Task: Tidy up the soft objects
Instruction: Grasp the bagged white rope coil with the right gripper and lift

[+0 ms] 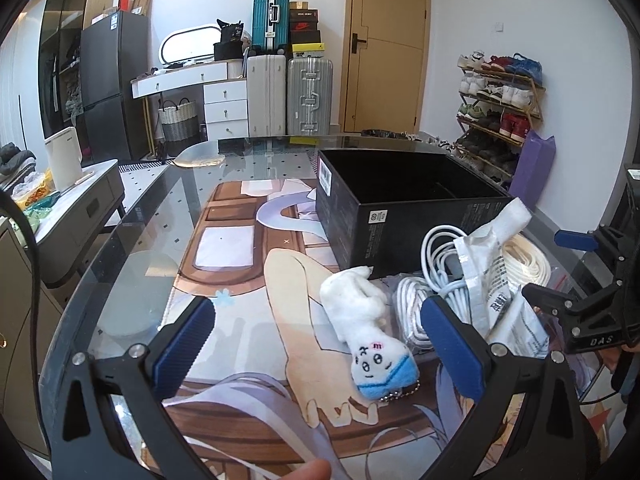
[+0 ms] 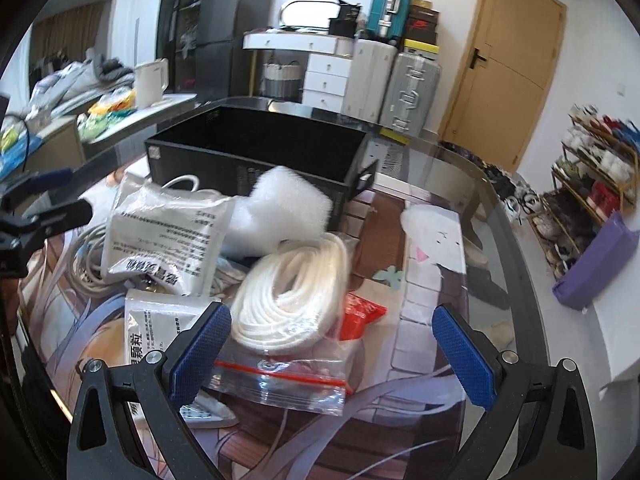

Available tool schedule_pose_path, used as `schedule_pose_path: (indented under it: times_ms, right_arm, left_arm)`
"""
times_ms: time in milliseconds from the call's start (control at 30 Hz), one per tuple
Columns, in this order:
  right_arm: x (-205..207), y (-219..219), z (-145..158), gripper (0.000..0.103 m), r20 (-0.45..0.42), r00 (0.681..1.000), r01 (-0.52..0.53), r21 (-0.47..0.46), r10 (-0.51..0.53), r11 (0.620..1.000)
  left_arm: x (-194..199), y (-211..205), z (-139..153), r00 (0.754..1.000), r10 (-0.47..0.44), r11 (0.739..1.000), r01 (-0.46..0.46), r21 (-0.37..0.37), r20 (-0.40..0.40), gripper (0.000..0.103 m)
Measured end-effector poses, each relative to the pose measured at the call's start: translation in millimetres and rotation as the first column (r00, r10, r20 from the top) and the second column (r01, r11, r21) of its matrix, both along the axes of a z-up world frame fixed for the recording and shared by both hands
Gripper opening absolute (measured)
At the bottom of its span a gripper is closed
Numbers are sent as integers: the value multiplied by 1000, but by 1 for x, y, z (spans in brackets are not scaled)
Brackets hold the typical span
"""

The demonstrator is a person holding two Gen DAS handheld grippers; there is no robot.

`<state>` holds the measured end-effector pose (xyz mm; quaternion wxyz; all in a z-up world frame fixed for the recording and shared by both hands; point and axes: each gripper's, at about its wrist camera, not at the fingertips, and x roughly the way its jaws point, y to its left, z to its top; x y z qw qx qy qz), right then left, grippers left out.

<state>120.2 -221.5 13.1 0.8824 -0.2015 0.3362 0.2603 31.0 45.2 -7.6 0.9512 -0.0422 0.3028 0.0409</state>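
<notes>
Both grippers hang spread over a pile of soft things beside a black box.

The left gripper (image 1: 318,344) has its jaws wide apart, holding nothing; the plush (image 1: 366,326) lies on the mat (image 1: 248,280) between its fingers, nearer the right one, head toward the camera. The plush is white, with a blue collar, a drawn face and a bead chain. The right gripper (image 2: 332,350) is likewise spread and empty, with the rope coil (image 2: 294,292) and a clear zip bag (image 2: 288,380) between its fingers. Behind sit a white foam piece (image 2: 280,204), printed pouches (image 2: 168,236) whose Chinese text is too small to read, and a white cable (image 1: 444,256). The box (image 1: 404,208) stands open just beyond. "DAS" shows on the right gripper in the left view.
</notes>
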Motion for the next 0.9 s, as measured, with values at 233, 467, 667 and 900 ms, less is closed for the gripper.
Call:
schedule_pose_path:
  times_ms: [233, 467, 667, 900]
  right_arm:
    - [8, 19, -5, 103, -13, 999, -37, -56, 36, 998]
    - [15, 24, -10, 86, -28, 998, -51, -71, 49, 996]
    - [13, 27, -14, 61, -35, 997, -76, -72, 74, 995]
    - [8, 15, -9, 45, -35, 997, -72, -6, 72, 997]
  left_arm:
    - [2, 1, -2, 1000, -4, 1000, 4, 2, -17, 103]
    - [2, 0, -3, 1000, -6, 1000, 6, 2, -20, 103]
    - [3, 0, -4, 1000, -8, 1000, 8, -2, -21, 103]
    - [3, 0, -4, 1000, -7, 1000, 7, -1, -20, 103]
